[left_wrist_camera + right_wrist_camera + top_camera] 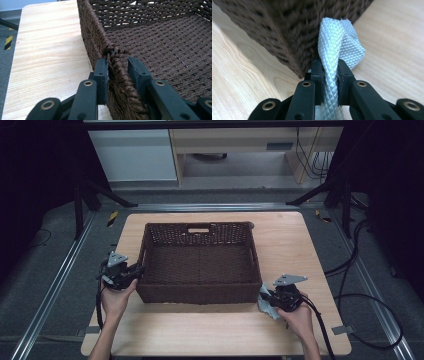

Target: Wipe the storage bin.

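The right gripper (pixel 329 72) pinches a grey cloth (pixel 337 42) at the basket's (pixel 200 292) lower-right corner; its weave shows close up. The left gripper (pixel 117 72) straddles the basket's left rim, one pad touching.

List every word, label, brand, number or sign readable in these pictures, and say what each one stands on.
No readable text anywhere.
Brown woven basket: no label or brand.
Grey cloth: only a diamond weave, no print.
Wooden table: bare grain.
Left claw and right claw: brass rivets, no markings.
Yellow-and-black hazard tape on the floor: stripes only, no words.
Small bluish plate on the far furniture: too small to read.
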